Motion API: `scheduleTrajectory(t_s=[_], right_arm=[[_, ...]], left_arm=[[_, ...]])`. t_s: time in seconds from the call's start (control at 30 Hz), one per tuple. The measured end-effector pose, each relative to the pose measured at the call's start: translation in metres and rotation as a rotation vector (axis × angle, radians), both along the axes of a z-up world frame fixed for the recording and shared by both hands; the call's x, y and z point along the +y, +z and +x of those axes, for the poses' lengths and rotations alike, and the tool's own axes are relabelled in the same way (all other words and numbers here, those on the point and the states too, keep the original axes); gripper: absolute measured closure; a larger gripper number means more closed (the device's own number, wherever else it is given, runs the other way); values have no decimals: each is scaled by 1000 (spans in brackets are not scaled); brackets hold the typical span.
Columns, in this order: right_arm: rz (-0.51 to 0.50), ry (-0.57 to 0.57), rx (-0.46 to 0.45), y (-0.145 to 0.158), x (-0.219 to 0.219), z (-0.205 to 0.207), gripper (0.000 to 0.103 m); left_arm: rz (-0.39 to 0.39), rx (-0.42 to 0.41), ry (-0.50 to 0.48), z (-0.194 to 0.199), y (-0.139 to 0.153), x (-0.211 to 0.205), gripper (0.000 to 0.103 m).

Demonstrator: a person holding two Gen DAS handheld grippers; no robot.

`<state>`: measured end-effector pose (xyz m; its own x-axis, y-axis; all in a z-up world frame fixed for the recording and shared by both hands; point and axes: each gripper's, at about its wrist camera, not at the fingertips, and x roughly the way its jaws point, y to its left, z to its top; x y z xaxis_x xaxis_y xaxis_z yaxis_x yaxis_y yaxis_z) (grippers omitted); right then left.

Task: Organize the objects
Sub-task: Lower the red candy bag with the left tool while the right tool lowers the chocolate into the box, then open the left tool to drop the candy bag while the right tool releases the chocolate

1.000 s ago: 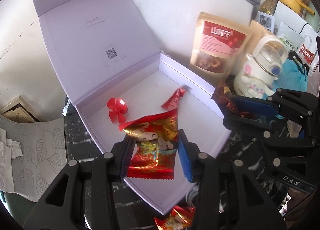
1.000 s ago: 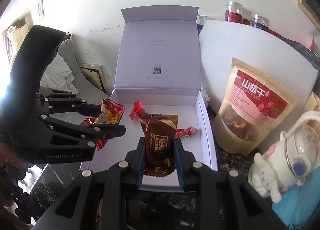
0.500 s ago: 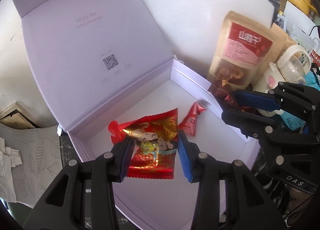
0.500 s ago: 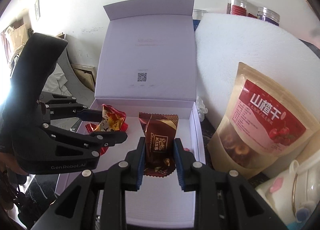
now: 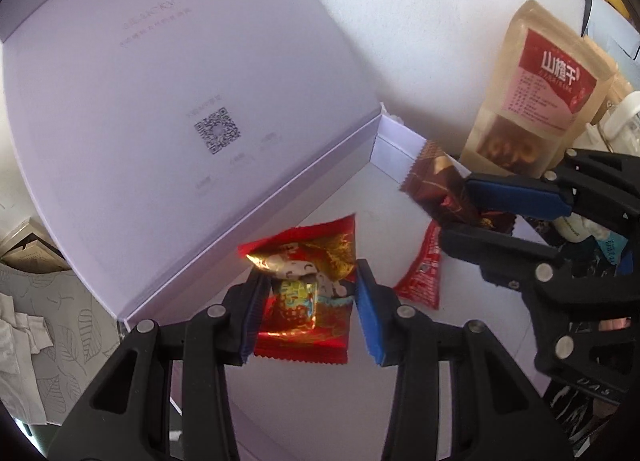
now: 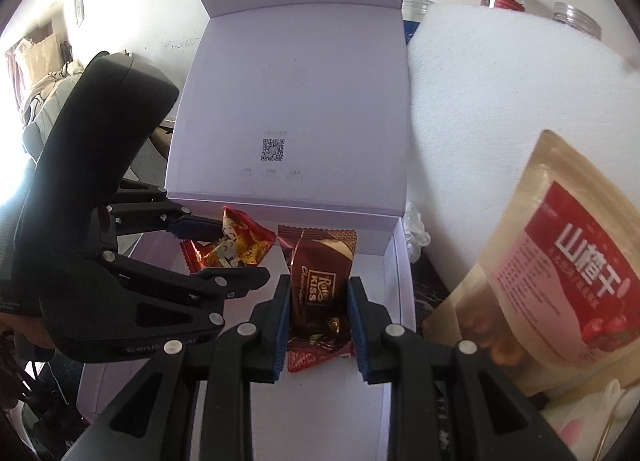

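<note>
Both grippers hang over the open lilac box. Left gripper pinches a red-gold candy packet; right gripper clamps a brown chocolate wrapper. Both seem light, crinkly, slippery foil; mid-body pinches look best.

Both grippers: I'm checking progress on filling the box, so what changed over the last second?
Both moved forward over the lilac box toward its raised lid. The left gripper kept its red-gold candy packet; the right gripper kept the brown chocolate bar. Neither let go. The small red wrapper stayed on the box floor.
</note>
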<state>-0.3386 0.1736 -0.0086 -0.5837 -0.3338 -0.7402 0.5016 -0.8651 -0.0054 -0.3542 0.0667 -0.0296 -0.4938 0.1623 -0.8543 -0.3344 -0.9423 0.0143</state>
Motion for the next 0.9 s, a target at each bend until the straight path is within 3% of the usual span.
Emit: scheduleTrajectory(t_s=[0.37, 0.6, 0.9], right_arm=[[17, 8, -28, -12, 1, -20, 77], [25, -11, -68, -21, 6, -27, 76], [72, -34, -67, -16, 12, -20, 72]], left_arm=[[-33, -5, -24, -16, -4, 8, 63], [-14, -55, -15, -23, -13, 7, 62], [6, -62, 9, -20, 1, 6, 62]])
